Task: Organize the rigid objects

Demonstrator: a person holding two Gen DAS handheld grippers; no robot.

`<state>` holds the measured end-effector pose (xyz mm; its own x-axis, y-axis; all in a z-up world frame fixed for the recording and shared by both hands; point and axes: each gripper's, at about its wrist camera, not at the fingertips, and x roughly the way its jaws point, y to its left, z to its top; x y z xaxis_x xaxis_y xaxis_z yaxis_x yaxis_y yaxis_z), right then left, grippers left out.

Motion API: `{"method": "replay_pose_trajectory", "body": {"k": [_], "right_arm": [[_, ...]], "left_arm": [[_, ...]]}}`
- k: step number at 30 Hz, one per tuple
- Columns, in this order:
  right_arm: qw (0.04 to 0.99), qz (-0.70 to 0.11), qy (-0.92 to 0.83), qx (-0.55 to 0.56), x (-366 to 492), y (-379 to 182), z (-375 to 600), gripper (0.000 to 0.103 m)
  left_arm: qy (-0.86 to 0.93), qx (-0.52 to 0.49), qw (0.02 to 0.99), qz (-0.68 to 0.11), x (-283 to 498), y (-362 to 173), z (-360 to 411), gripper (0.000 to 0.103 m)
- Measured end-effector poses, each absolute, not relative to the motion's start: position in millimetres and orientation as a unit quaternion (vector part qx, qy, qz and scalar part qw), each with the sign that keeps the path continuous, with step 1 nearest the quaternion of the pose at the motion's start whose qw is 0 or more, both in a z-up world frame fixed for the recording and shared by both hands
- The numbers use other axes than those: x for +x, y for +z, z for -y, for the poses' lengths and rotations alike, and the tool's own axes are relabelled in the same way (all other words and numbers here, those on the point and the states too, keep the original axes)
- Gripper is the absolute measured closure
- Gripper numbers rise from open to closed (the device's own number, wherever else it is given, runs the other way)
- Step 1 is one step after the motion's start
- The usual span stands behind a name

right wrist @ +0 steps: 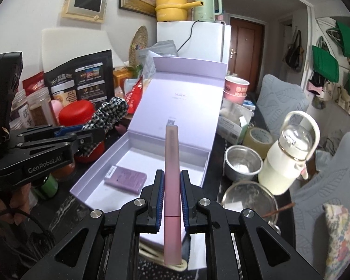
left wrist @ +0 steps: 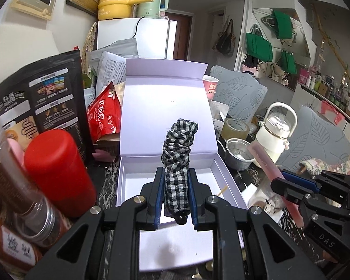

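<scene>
An open lavender box (left wrist: 221, 170) stands on the dark table with its lid (left wrist: 165, 107) tilted back; it also shows in the right wrist view (right wrist: 198, 161). A small purple pack (right wrist: 126, 177) lies inside it. My left gripper (left wrist: 175, 179) is shut on a black-and-white checked scrunchie (left wrist: 178, 144) and holds it above the box's near part; the scrunchie also shows in the right wrist view (right wrist: 108, 112). My right gripper (right wrist: 172, 182) is shut on a long pink stick-shaped case (right wrist: 172, 161), held over the box's front right corner; the case also shows in the left wrist view (left wrist: 268, 165).
Left of the box stand a red canister (left wrist: 58, 170), jars (left wrist: 16, 184), a black pouch (left wrist: 37, 98) and a red snack bag (left wrist: 103, 112). Right of it are a steel cup (right wrist: 242, 163), a tape roll (right wrist: 259, 137), a white bottle (right wrist: 289, 154), a glass lid (right wrist: 247, 198) and pink paper cups (right wrist: 235, 88).
</scene>
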<state>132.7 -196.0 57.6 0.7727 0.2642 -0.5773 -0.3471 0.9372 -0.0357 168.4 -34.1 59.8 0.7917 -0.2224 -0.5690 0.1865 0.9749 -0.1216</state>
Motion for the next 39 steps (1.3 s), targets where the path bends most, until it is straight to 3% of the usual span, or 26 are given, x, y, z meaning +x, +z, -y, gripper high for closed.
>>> {"method": "replay_pose_trajectory", "body": {"k": [39], "right_arm": [[0.905,-0.383,0.167,-0.083,231.5,-10.9,155.3,0.089]], "left_arm": [[-0.102,0.018,0.884,-0.456,269.9,-32.3,37.1,0.084]]}}
